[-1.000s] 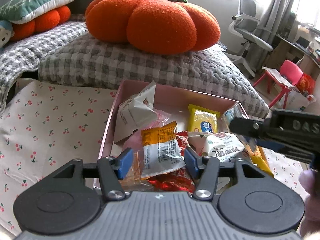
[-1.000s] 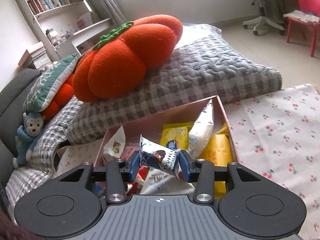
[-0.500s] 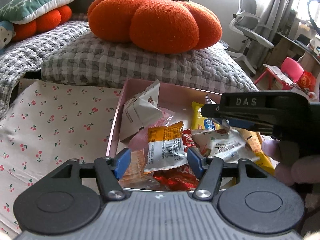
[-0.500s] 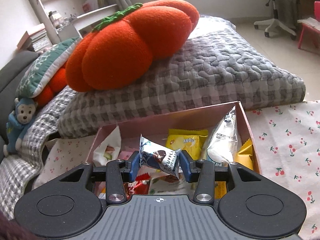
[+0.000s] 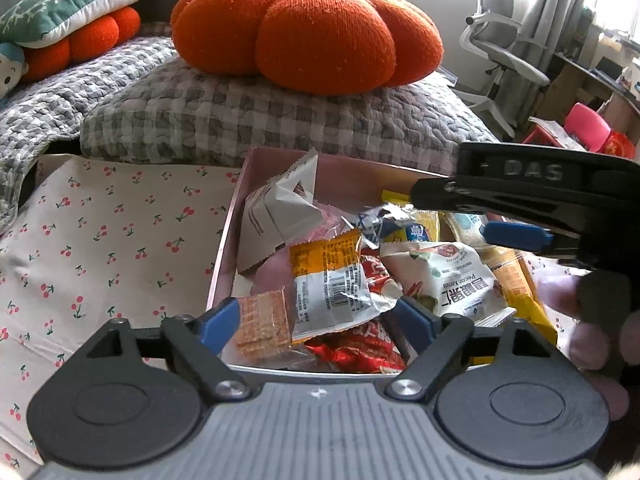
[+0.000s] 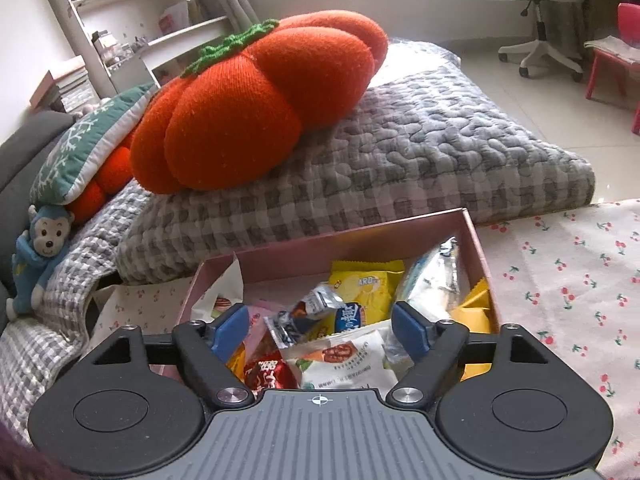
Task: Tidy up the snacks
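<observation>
Two grippers hang over one pink box (image 5: 234, 216) packed with snack packets, and both sets of jaws are opening. The left gripper (image 5: 316, 316) has its blue pads well apart; an orange-and-white packet (image 5: 328, 292) lies between them on top of the pile, with neither pad pressing on it, and a clear-wrapped wafer (image 5: 262, 320) sits just beside the left pad. The right gripper (image 6: 320, 326) also stands apart over the box, holding nothing; a small truffle chocolate packet (image 6: 304, 314) lies loose among the snacks below it, touching neither pad. Near it are a white pecan packet (image 6: 344, 364), a yellow packet (image 6: 366, 280) toward the back wall, and a red wrapper (image 6: 268, 374) at the near edge. In the left wrist view the right gripper reaches in from the right side above the box, with part of a hand (image 5: 560, 304) on its handle. The box rests on a cherry-print cloth (image 5: 108, 240), just in front of a grey checked quilt (image 6: 440, 152) that carries a big orange pumpkin cushion (image 5: 308, 28)
</observation>
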